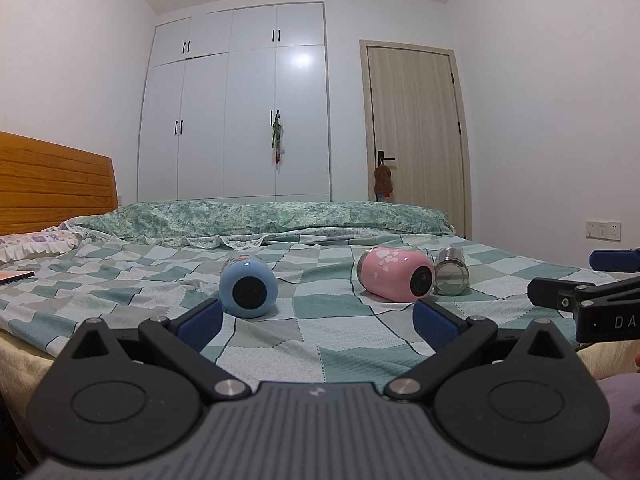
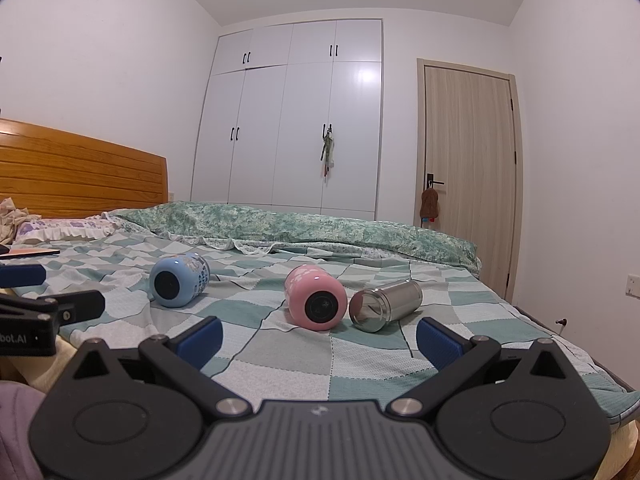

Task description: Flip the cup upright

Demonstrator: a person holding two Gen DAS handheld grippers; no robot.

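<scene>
Three cups lie on their sides on the checked bedspread. A blue cup lies at the left, also in the right wrist view. A pink cup lies at the middle, also in the right wrist view. A steel cup lies beside the pink one, also in the right wrist view. My left gripper is open and empty, short of the cups. My right gripper is open and empty, short of the pink and steel cups. Each gripper shows at the other view's edge.
A green folded quilt lies across the bed behind the cups. A wooden headboard and pillows are at the left. A flat reddish thing lies at the far left. A wardrobe and door stand beyond.
</scene>
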